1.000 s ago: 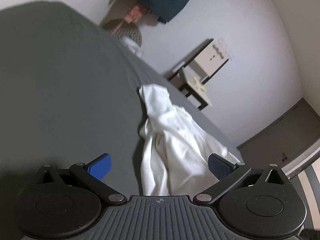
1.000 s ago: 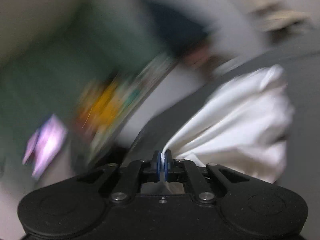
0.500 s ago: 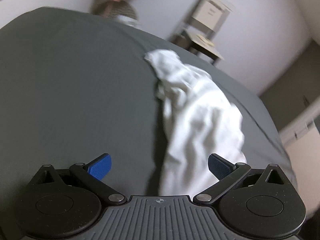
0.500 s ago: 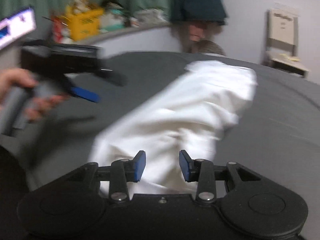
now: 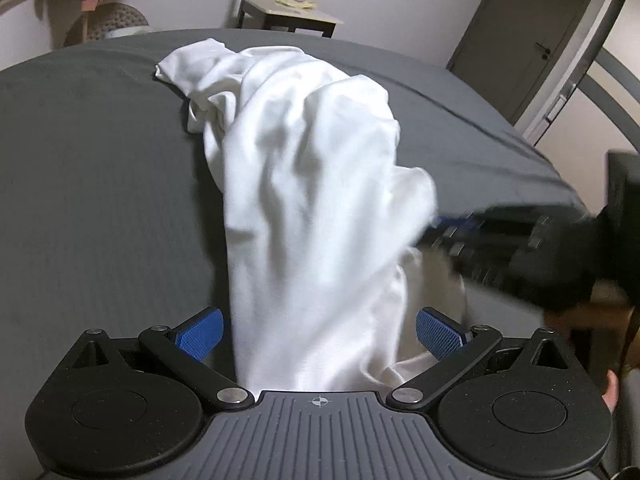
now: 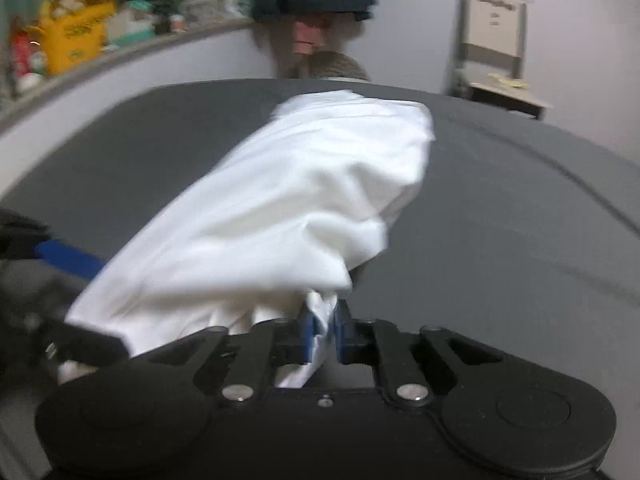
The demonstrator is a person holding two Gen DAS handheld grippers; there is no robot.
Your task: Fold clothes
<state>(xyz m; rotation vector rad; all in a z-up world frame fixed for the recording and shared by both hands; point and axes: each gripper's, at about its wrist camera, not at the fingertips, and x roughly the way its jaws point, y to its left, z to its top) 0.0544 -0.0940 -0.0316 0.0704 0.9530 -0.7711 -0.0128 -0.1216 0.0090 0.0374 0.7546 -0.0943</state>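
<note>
Spread wide, the left gripper [image 5: 319, 334] straddles a crumpled white cotton garment [image 5: 304, 168] lying on the dark grey bedsheet [image 5: 100, 184]. From the right wrist, the right gripper [image 6: 323, 330] pinches a fold of the garment's near edge, blurred.

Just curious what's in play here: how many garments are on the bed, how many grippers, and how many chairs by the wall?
White garment on the bed: 1
Grippers: 2, left gripper open, right gripper shut on the garment
Chair: 1
Total: 4
</note>
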